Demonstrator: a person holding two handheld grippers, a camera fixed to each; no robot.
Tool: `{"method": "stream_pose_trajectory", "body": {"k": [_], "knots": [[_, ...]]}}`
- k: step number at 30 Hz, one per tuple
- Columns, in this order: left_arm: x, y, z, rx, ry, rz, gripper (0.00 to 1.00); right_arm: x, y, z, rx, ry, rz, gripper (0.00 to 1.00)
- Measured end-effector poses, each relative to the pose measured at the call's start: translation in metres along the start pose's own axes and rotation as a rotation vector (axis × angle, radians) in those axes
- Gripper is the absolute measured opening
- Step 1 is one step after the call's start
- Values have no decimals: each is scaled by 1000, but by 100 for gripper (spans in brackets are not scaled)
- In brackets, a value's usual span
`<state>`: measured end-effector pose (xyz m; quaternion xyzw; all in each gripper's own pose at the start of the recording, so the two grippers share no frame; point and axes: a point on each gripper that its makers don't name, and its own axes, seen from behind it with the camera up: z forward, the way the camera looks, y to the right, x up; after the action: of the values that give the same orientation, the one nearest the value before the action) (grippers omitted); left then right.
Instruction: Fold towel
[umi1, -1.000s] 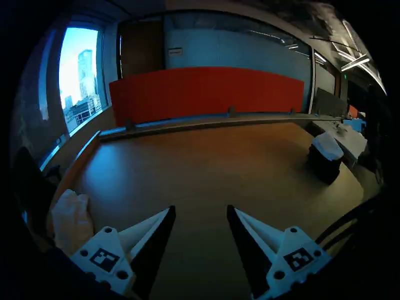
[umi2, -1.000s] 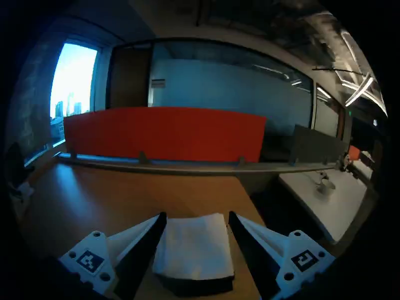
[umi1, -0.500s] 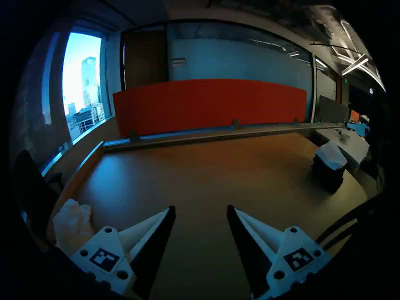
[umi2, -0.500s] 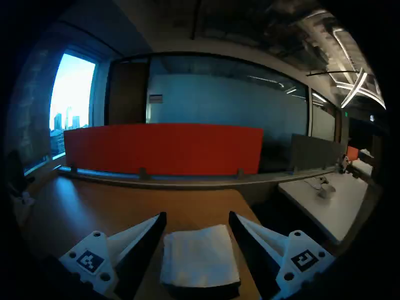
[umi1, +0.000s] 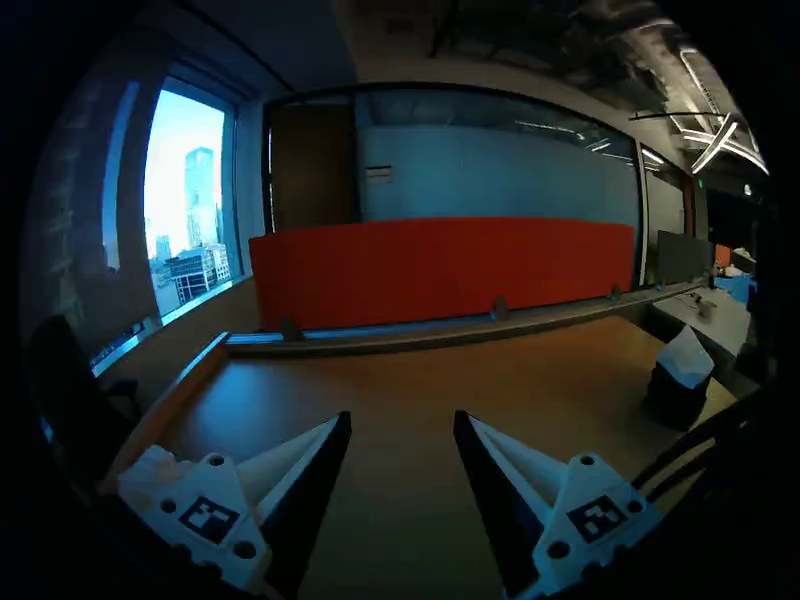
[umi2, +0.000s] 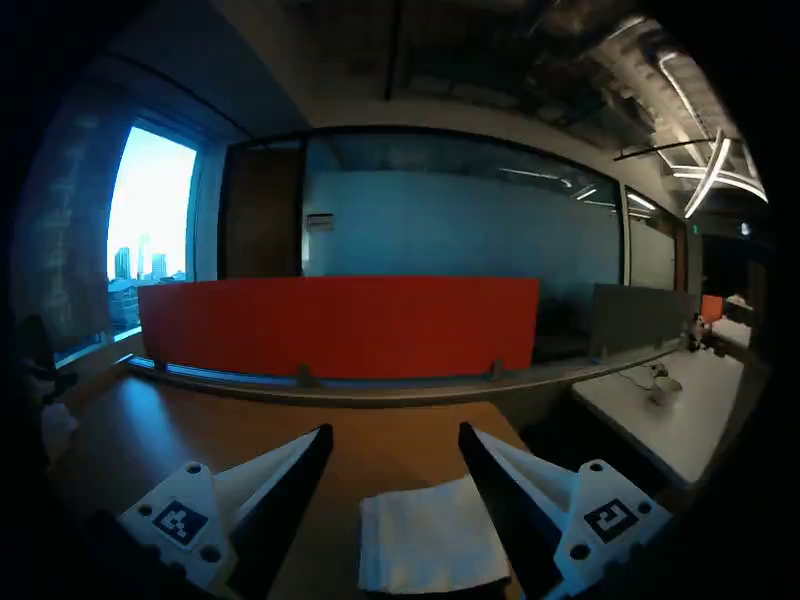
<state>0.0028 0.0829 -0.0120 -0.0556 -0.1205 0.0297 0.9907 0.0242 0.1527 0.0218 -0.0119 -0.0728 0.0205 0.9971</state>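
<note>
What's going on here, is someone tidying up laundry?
A person holds a two-finger gripper in each hand over a wooden table. The right gripper is open, with a folded white towel lying between its fingers, not gripped. The left gripper is open too, holding nothing; its view shows the towel resting on a dark stand.

The right tongs (umi2: 393, 430) hang with their two fingers spread wide, nothing pinched between them. Under the gap, closer to the right finger, lies a folded white towel (umi2: 430, 545) on the wooden surface (umi2: 190, 435). A red partition (umi2: 340, 325) runs along the far edge, with a bright window (umi2: 150, 235) at left.
</note>
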Motion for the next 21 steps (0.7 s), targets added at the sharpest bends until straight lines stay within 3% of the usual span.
{"method": "stream_pose_trajectory", "body": {"k": [6, 21], "knots": [[15, -6, 5, 1, 42, -1, 75, 1, -19, 1, 21, -9, -1, 97], [27, -21, 8, 12, 81, -33, 75, 25, -87, 6, 45, 51, 11, 97]]}}
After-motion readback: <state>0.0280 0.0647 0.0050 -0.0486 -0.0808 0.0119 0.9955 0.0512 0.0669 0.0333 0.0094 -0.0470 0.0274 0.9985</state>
